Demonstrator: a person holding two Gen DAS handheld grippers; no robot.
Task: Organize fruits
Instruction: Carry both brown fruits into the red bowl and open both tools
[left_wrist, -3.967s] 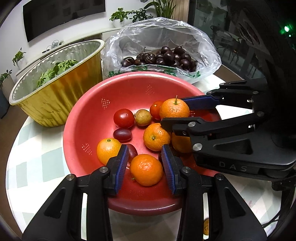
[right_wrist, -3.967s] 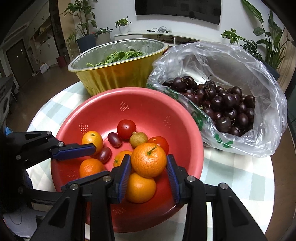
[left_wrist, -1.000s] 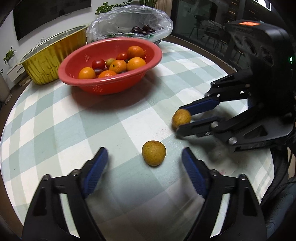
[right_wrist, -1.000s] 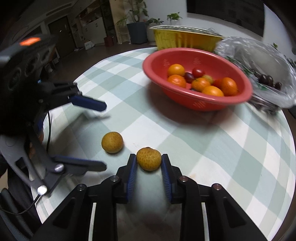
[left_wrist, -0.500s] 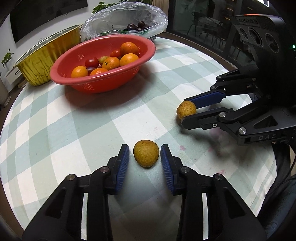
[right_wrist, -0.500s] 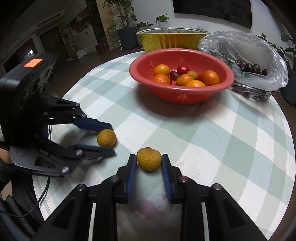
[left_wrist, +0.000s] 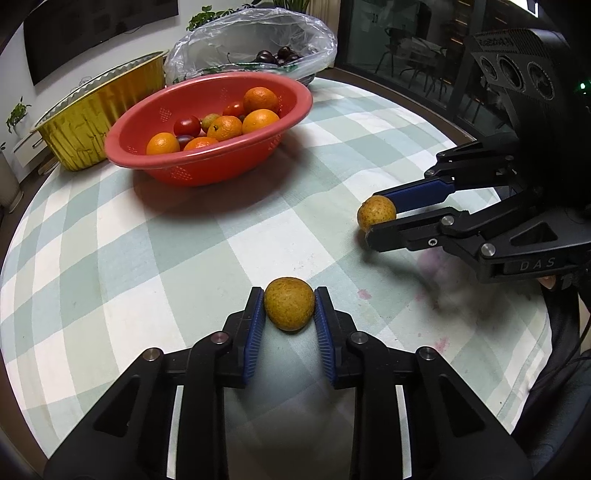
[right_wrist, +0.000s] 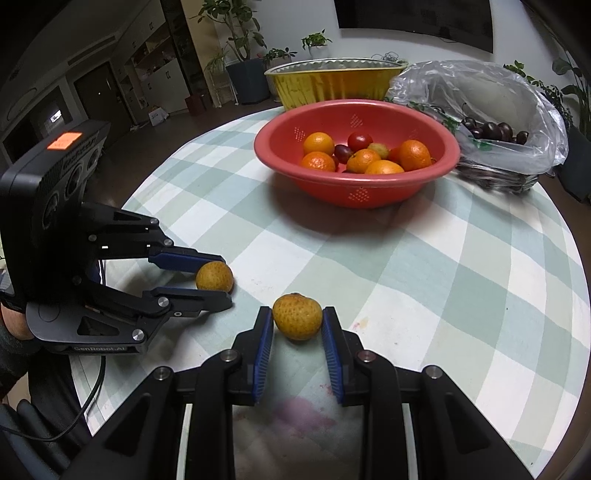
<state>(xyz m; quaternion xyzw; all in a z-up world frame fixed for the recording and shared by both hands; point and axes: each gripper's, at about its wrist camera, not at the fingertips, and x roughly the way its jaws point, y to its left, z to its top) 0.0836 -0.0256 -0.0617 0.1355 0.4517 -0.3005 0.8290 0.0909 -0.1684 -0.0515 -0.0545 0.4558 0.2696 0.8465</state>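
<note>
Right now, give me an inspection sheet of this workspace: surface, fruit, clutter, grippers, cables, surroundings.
Surface: round table under a checked cloth, with pinkish stains near the front edge.
Job's things: red bowl holding oranges and tomatoes; two yellow-brown fruits on the cloth.
Clutter: gold foil tray; plastic bag of cherries.
Grippers: left gripper and right gripper each closed on one yellow-brown fruit.
Cables: black cable hanging below the left gripper.
Surroundings: potted plants, wall screen, cabinets.
</note>
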